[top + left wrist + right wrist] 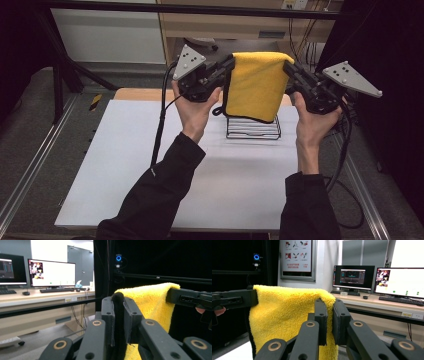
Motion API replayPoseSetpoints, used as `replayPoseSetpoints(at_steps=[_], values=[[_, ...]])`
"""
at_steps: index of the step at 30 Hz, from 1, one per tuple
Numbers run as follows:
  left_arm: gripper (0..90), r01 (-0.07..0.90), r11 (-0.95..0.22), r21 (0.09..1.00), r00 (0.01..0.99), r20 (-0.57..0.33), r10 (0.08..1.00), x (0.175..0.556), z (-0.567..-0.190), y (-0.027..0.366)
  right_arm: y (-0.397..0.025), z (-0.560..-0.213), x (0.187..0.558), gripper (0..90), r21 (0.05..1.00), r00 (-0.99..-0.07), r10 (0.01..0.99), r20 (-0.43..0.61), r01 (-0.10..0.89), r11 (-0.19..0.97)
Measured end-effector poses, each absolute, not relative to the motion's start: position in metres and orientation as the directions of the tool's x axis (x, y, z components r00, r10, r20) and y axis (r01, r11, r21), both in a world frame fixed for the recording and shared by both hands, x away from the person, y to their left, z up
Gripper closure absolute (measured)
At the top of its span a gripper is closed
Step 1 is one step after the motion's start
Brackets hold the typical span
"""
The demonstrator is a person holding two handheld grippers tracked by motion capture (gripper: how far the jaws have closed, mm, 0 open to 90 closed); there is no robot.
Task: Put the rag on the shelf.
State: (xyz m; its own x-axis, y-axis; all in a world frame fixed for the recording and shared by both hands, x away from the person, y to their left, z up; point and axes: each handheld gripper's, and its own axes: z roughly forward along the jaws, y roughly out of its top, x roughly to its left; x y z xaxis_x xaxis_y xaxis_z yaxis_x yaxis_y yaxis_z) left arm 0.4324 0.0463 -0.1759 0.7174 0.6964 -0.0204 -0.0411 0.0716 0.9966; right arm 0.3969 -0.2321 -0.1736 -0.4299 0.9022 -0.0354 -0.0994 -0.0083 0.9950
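Observation:
A yellow towel [256, 85] with a dark hem hangs in the air between both grippers, above a black wire rack [253, 129] on the white table. My left gripper [231, 63] is shut on the towel's top left corner, and my right gripper [287, 67] is shut on its top right corner. In the left gripper view the towel [152, 305] is pinched at my left gripper [118, 302], its black hem squeezed between the pads. In the right gripper view the towel [287, 312] drapes left from my right gripper [329, 305], with the other gripper gripping its far edge.
The white table top [150, 165] lies below, with the rack near its far middle. A wooden desk edge [140, 93] runs behind it. Black frame bars stand at the left and back. Monitors [404, 282] and a desk sit beyond the table.

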Motion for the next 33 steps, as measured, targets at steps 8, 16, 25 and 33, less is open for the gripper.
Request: replayPoseSetpoints(at_steps=[8, 16, 25, 33], values=[[80.2, -0.045, 0.080, 0.996, 0.715, -0.024, 0.699, 0.441, -0.161, 0.039, -0.237, -0.162, 0.407, 83.9, 0.994, -0.417, 0.908, -0.029, -0.109, -0.018], [80.2, -0.052, 0.091, 0.994, 0.709, -0.028, 0.704, 0.452, -0.150, 0.034, -0.239, -0.148, 0.417, 83.9, 0.992, -0.403, 0.914, -0.036, -0.124, -0.015], [80.2, -0.071, 0.077, 0.994, 0.695, -0.006, 0.719, 0.460, -0.138, 0.030, -0.241, -0.137, 0.432, 83.9, 0.992, -0.399, 0.916, -0.033, -0.128, -0.020], [80.2, -0.081, 0.078, 0.994, 0.689, -0.001, 0.725, 0.468, -0.124, 0.028, -0.243, -0.126, 0.440, 83.9, 0.990, -0.403, 0.915, -0.033, -0.141, -0.026]])
